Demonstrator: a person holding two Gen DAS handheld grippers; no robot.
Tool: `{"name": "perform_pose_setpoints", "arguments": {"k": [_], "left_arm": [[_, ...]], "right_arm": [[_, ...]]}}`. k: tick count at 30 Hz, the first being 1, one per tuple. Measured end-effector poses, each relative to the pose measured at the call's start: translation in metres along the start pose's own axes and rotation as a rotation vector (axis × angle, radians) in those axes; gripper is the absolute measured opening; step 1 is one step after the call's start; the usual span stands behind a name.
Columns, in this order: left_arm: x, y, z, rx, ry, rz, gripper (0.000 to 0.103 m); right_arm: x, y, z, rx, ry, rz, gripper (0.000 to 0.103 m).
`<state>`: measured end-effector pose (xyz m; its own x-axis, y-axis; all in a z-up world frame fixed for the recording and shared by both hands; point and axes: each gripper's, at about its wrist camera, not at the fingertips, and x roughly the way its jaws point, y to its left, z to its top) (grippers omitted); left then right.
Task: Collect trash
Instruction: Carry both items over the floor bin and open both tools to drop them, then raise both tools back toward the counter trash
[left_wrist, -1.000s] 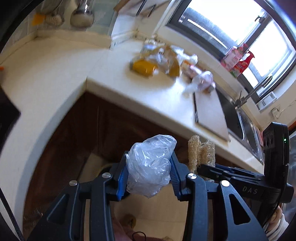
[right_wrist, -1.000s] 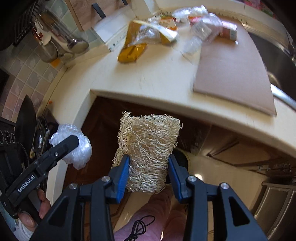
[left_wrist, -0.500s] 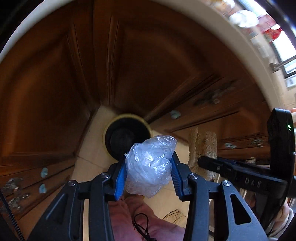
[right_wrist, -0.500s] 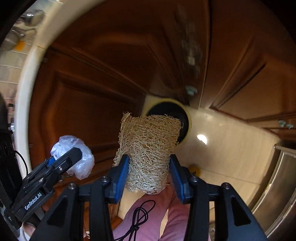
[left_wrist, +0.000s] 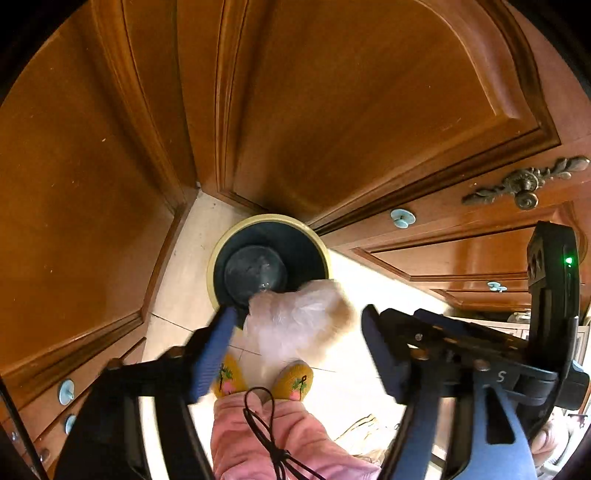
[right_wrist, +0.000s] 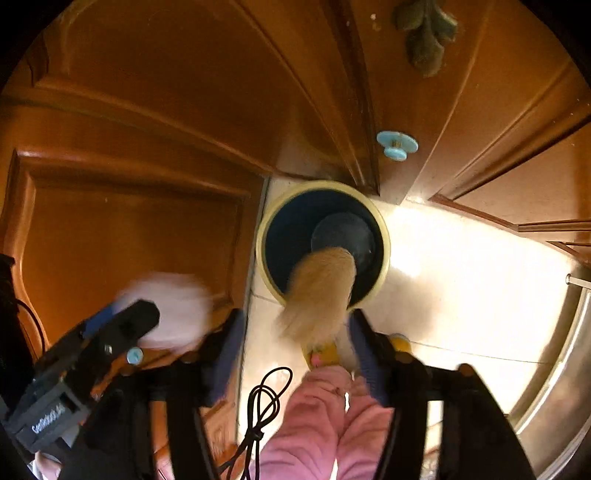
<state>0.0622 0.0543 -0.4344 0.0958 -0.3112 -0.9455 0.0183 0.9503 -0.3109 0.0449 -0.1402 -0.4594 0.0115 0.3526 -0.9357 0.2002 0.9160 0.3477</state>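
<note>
While the left wrist camera is looking steeply down at the cream-rimmed, dark-lined round trash bin (left_wrist: 267, 264) on the pale floor, the left gripper (left_wrist: 297, 350) is opening – its blue pads are standing clear of the crumpled clear plastic bag (left_wrist: 295, 321), which a second ago was clamped between them and is now blurring just above the bin's near rim. From the right wrist camera, the right gripper (right_wrist: 297, 339) is opening too, and the tan fibrous loofah scrap (right_wrist: 321, 291), no longer pinched, is dropping into the bin's mouth. Judging from this, both pieces are being released – two items nearly collected.
</note>
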Motion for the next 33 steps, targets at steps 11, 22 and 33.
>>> {"name": "perform_pose_setpoints", "arguments": {"k": [11, 22, 33], "left_arm": [[-0.011, -0.014, 0.014, 0.058, -0.002, 0.024, 0.076], [-0.07, -0.047, 0.018, 0.137, -0.03, 0.034, 0.076], [-0.19, -0.107, 0.028, 0.296, -0.147, 0.034, 0.077]], "right_arm": [[-0.016, -0.001, 0.003, 0.026, -0.012, -0.016, 0.072], [-0.066, 0.003, -0.014, 0.045, -0.044, 0.004, 0.072], [-0.17, 0.033, -0.039, -0.024, -0.127, 0.017, 0.072]]}}
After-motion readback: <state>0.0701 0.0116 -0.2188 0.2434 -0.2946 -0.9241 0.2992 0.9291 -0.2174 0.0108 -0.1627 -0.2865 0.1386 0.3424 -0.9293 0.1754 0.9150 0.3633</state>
